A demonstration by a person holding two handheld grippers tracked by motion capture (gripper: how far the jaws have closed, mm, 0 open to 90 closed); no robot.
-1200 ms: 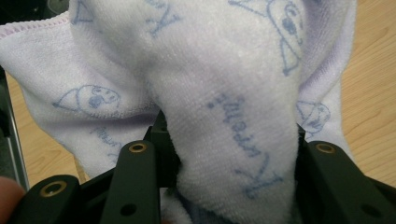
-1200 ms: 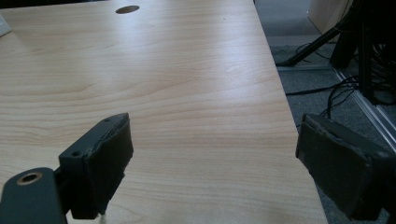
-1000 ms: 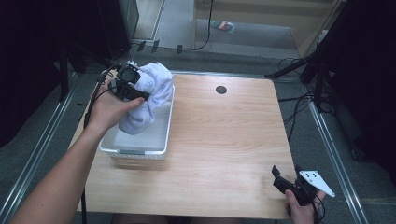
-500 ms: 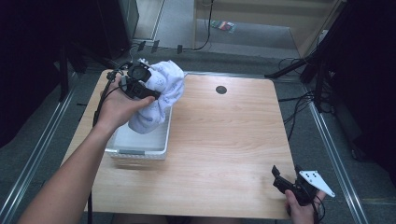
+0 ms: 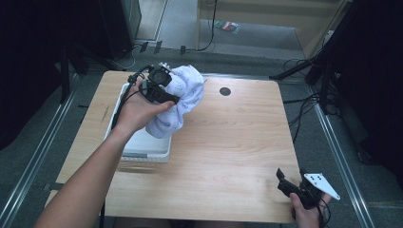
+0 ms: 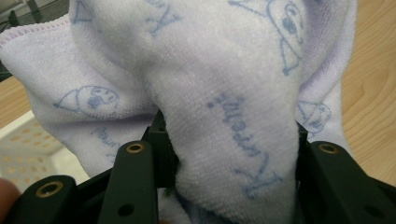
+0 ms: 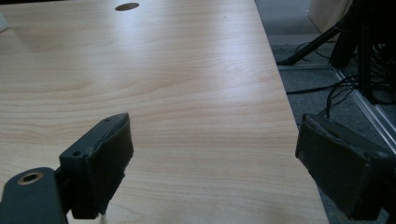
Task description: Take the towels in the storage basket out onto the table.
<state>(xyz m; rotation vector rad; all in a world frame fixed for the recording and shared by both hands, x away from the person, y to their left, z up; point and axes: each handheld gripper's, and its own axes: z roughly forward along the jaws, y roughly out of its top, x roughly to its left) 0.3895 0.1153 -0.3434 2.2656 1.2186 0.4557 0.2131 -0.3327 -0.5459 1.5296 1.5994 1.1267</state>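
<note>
1. The left gripper (image 5: 161, 88) was clenched on a bunched pale lilac towel (image 5: 183, 102); the left gripper view showed the printed cloth (image 6: 224, 93) packed between the two black jaws and spilling over them.
2. The towel hung in the air at about 10 o'clock on the table (image 5: 228, 156), over the far right corner of the white basket (image 5: 142, 142), its lower folds dipping toward the basket's inside.
3. The right gripper (image 5: 290, 185) rested at about 5 o'clock, near the table's front edge, well apart from the towel; in the right gripper view its jaws stood wide and held nothing above bare wood (image 7: 187, 93).
4. Risk, as a judgement: the grip took a thick wad rather than an edge, so loose layers could slide out and the towel could drop back into the basket.
5. The trailing folds could catch the basket's rim and drag or tip the light basket if the carry toward the open tabletop stayed low.
6. Laid down still bunched, the towel would need the idle right gripper to find a corner, and the folds hid every corner here.
</note>
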